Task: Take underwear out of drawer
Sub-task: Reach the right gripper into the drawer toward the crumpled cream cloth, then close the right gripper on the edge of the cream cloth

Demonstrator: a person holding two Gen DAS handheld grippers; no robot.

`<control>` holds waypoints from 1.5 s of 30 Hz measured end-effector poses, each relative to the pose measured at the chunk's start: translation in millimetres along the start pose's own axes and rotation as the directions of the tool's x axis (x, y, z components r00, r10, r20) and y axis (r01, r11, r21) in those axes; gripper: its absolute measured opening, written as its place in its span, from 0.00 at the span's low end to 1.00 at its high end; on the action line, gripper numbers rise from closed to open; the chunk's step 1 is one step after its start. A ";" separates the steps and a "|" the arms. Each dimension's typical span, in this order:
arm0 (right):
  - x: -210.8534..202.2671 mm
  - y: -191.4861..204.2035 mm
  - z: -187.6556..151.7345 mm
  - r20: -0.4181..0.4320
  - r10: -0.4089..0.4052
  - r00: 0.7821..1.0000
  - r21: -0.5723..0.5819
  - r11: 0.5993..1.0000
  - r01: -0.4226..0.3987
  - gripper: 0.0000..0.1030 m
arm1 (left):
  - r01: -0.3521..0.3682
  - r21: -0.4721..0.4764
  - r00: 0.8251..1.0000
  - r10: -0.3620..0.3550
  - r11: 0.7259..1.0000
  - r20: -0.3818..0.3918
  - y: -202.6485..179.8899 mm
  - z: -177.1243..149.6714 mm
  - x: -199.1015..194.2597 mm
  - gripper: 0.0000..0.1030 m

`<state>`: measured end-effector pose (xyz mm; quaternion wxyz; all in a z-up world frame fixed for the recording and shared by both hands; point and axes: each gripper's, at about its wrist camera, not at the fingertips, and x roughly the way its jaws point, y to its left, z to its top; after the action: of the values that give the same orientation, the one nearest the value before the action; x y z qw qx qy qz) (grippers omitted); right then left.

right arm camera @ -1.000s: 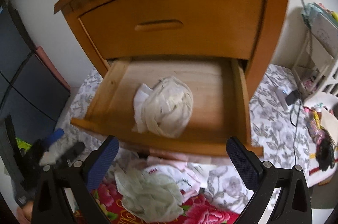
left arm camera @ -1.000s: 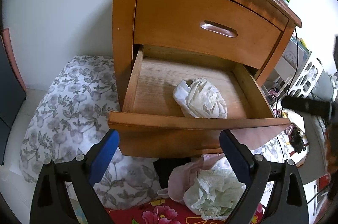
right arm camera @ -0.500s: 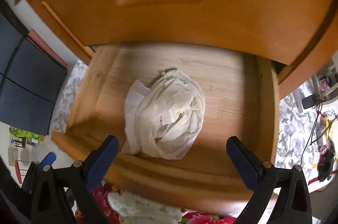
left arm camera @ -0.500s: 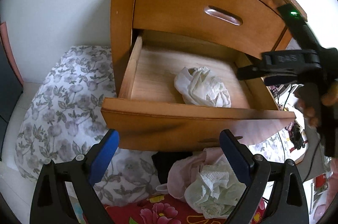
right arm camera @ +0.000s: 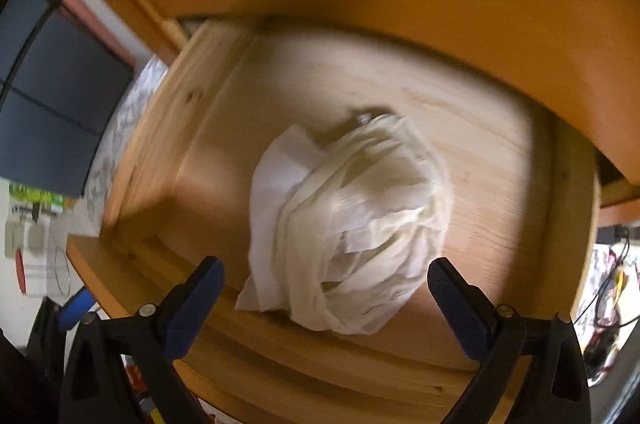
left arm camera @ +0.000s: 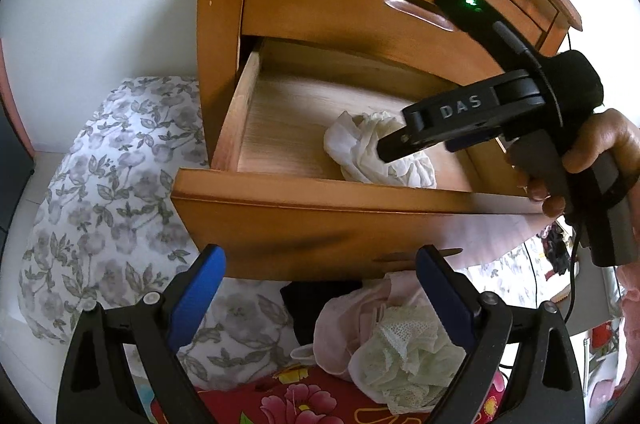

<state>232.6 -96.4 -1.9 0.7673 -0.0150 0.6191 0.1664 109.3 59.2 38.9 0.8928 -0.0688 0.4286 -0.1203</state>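
My left tool (left arm camera: 316,298) is spread wide and empty, held below the front panel of the open drawer (left arm camera: 320,196), above a heap of garments (left arm camera: 384,336) on the bed. My right tool (right arm camera: 324,294) is also spread wide, with nothing between its fingers; it hangs over the drawer, straddling the white underwear (right arm camera: 348,224).

Position: the underwear lies on the drawer floor, nearer the front panel than the back, roughly midway between the side walls.

Orientation: the garment is bunched into a rounded wad. No clear long axis or heading can be read; a flat flap sticks out toward the drawer's left wall.

Hazards, as I judge them:
- Closing too high may catch only a loose outer fold, so the wad unrolls and drops.
- Descending too far may jam the fingertips on the drawer floor.
- Lifting out low may snag trailing cloth on the front panel.
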 end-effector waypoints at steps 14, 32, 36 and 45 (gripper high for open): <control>49.3 22.8 16.2 -0.159 -0.015 0.987 0.015 1.000 0.017 0.91 | 0.038 -0.015 0.999 -0.038 0.999 -0.028 7.3 -1.3 9.1 0.93; 75.5 31.4 21.9 -0.163 -0.069 0.984 -0.019 0.998 0.067 0.19 | 0.049 -0.045 0.997 -0.052 0.998 -0.055 17.9 -2.6 15.3 0.93; 71.6 21.7 19.6 -0.143 -0.056 0.988 0.009 0.998 0.058 0.08 | 0.050 -0.044 0.997 -0.052 0.998 -0.061 17.1 -2.7 15.1 0.93; 50.7 6.6 6.7 -0.093 -0.123 0.988 0.025 0.992 0.126 0.06 | 0.043 -0.049 0.996 -0.047 0.998 -0.082 16.6 -4.8 16.2 0.93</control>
<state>246.1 -76.7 -47.5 0.7473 -0.0497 0.6538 0.1078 117.9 70.7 20.0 0.8694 -0.0943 0.4664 -0.1332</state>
